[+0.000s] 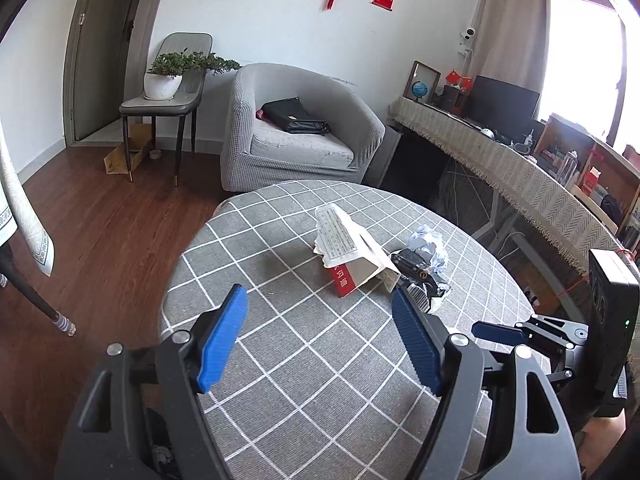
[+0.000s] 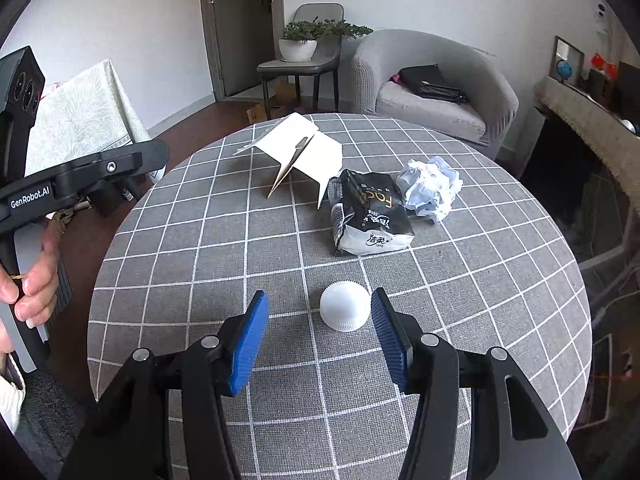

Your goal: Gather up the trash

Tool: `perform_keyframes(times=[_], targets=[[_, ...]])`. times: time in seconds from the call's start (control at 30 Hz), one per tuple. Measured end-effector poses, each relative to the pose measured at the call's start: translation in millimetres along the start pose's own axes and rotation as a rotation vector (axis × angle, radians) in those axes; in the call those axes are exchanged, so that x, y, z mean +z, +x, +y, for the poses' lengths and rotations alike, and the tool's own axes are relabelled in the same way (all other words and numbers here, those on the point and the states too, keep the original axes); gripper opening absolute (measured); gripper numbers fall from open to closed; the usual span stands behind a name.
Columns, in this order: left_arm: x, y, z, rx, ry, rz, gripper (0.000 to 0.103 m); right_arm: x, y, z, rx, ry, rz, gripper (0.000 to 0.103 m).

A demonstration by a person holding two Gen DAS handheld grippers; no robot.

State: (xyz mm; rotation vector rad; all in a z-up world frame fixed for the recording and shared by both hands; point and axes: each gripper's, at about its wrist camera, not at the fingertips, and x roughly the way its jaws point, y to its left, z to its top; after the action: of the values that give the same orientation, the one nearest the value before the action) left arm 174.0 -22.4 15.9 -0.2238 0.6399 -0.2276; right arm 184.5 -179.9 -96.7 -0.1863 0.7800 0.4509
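On the round table with a grey checked cloth (image 2: 200, 240), a small white ribbed paper cup (image 2: 345, 306) lies upside down. My right gripper (image 2: 320, 300) stands open over it, and the cup is just ahead of the tips, close to the right finger. No pad presses on the cup. Farther back lie a black-and-white packet (image 2: 370, 212), a crumpled paper ball (image 2: 430, 188) and a torn folded carton (image 2: 304, 152). My left gripper (image 1: 319, 294) is open and empty, short of the carton (image 1: 348, 248), the packet (image 1: 416, 268) and the paper ball (image 1: 428, 244).
A person's hand (image 2: 32, 280) holds the left gripper's body at the table's left edge. Behind the table stand a grey armchair (image 1: 300, 128) with a black bag and a chair with a potted plant (image 1: 164, 80). A cloth-covered desk (image 1: 500, 160) runs along the right.
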Motion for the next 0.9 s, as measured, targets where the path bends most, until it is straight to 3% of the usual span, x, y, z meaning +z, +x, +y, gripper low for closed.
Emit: perform_keyframes(times=[0.33,0.57,0.9], targets=[[4,31,-16,-0.019,-0.026,0.029,0.074,5,15,-7,-0.015,-0.009,0.045,0.041],[7,60,-14,-0.063,-0.108,0.076,0.062,8,23,-11,0.021,-0.041,0.062,0.030],[13,85,-9,-0.124,-0.225,0.085,0.052,18,21,-20,0.091,-0.045,0.042,0.030]])
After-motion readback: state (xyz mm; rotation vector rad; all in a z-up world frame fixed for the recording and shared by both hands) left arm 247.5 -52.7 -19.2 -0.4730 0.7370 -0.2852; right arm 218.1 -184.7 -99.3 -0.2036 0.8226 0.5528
